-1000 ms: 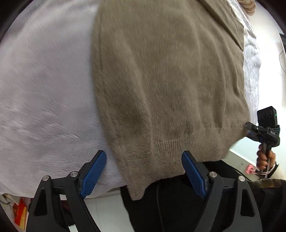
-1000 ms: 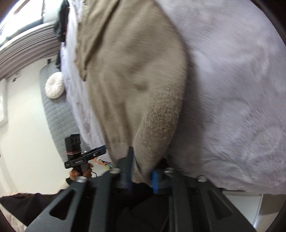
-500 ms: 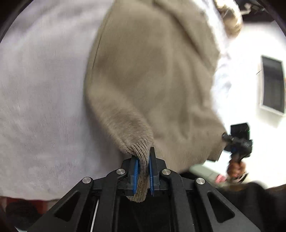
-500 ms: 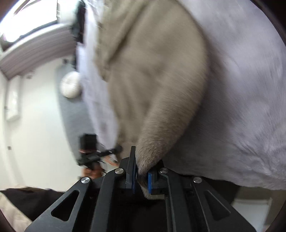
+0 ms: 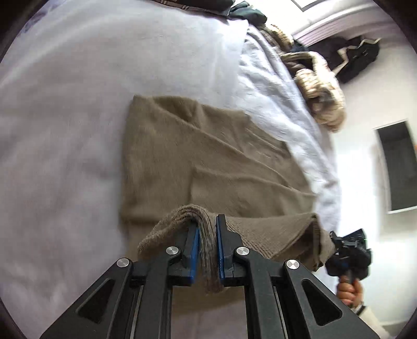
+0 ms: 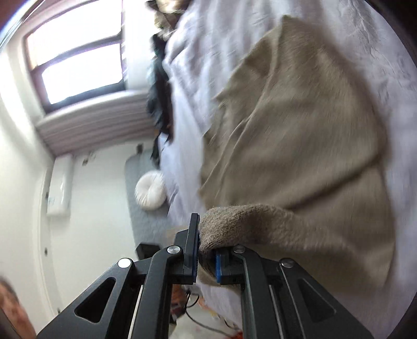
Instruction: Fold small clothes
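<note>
A tan knitted sweater (image 5: 208, 161) lies on a pale lilac bed cover (image 5: 65, 130). My left gripper (image 5: 207, 247) is shut on the ribbed hem at one corner and holds it lifted above the sweater. My right gripper (image 6: 207, 256) is shut on the ribbed hem at the other corner of the same sweater (image 6: 299, 135). The hem hangs taut between the two grippers. The right gripper also shows in the left wrist view (image 5: 349, 255), at the far end of the hem, with the hand that holds it.
A beige knitted garment (image 5: 320, 86) and dark clothes (image 5: 245, 13) lie piled at the far end of the bed. A round white cushion (image 6: 151, 191) lies beside the bed. A window (image 6: 78, 60) is on the wall.
My left gripper shut on the hem about half a second ago. Both grippers have since lifted the hem and carried it over the sweater, away from the bed's edge.
</note>
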